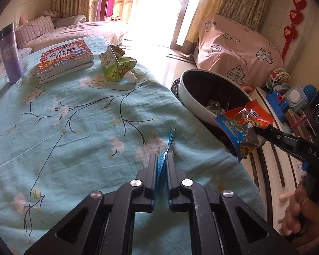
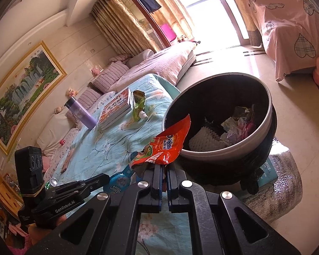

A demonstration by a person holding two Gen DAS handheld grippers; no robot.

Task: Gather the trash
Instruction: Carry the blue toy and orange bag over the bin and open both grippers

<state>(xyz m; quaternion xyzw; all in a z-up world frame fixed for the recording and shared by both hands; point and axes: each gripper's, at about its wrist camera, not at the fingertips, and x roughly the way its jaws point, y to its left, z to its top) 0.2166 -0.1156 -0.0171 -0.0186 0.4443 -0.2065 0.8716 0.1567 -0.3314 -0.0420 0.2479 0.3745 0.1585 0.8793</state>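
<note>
Beside the bin [image 2: 263,131], both down-tilted claws pinch wrappers: right [image 2: 164,165] orange [image 2: 170,146], left [image 1: 163,159] blue [image 1: 162,165].

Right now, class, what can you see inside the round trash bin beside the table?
Inside the trash bin lie crumpled wrappers and a white foam net. The orange snack packet covers part of the near rim, and whatever lies beneath the pile is hidden.

Left gripper [image 1: 161,155] angled steeply down, jaws clamped tight on thin blue wrapper [image 1: 162,165]. Right gripper [image 2: 164,167] tilted down, jaws pinched on orange snack bag [image 2: 170,146]. Right hand [image 1: 299,210] wrapped round its handle.
</note>
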